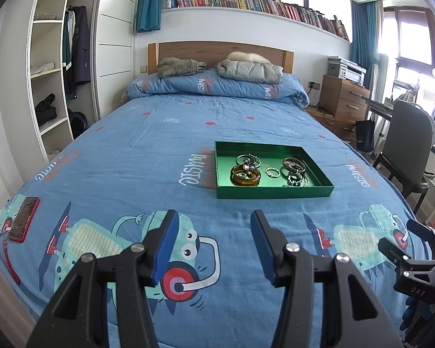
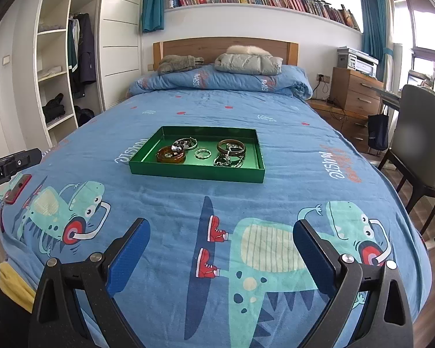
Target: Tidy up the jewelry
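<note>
A green tray [image 1: 272, 191] [image 2: 197, 171] lies on the blue bed. In it are an amber bangle [image 1: 245, 176] [image 2: 170, 155], a brown bangle [image 1: 293, 164] [image 2: 230, 146], a small silver ring [image 1: 272, 172] [image 2: 203, 153] and silver bracelets [image 1: 248, 159] [image 2: 185, 142]. A dark beaded piece [image 1: 296, 180] [image 2: 227, 161] lies at the tray's front right. My left gripper [image 1: 214, 220] is open and empty, over the bed well short of the tray. My right gripper [image 2: 221, 227] is open and empty, also short of the tray. The right gripper shows at the left wrist view's right edge [image 1: 411, 249].
A red phone [image 1: 24, 219] [image 2: 17, 188] lies near the bed's left front corner. Folded clothes [image 1: 249, 68] rest on the rolled duvet by the headboard. A grey chair [image 1: 409, 142] [image 2: 420, 133] and wooden drawers [image 1: 345, 98] stand right of the bed. An open wardrobe [image 1: 58, 66] stands left.
</note>
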Demonstrator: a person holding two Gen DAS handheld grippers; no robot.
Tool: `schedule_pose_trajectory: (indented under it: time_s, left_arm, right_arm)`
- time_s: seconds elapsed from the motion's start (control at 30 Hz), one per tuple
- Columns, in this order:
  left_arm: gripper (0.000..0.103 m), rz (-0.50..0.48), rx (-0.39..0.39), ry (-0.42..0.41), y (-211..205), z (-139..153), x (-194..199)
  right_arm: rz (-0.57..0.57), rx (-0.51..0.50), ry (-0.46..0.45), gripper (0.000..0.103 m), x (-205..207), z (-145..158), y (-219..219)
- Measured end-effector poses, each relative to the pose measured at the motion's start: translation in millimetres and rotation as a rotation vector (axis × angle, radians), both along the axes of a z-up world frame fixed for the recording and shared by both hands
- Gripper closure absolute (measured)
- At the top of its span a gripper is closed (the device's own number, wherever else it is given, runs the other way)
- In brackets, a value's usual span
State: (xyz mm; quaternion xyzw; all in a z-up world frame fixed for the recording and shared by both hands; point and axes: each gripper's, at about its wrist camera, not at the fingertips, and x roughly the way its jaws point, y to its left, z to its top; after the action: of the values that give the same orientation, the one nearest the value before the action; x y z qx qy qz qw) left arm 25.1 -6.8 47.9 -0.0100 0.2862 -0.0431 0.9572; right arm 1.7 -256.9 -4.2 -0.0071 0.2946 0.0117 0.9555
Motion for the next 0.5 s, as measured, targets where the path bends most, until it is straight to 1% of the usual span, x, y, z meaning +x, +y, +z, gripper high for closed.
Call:
schedule_pose_trajectory:
  time_s: [0.17, 0.5]
  left_arm:
    - [0.054, 0.004, 0.01, 0.003, 0.0, -4.4, 0.7]
    - [0.053, 0.011, 0.005, 0.005, 4.0, -8.5, 2.6]
  right_arm:
    - [-0.012, -0.005, 0.01, 0.005, 1.4, -3.3, -3.4]
    - [-0.027, -0.015, 0.02, 0.005, 4.5, -7.0, -7.0]
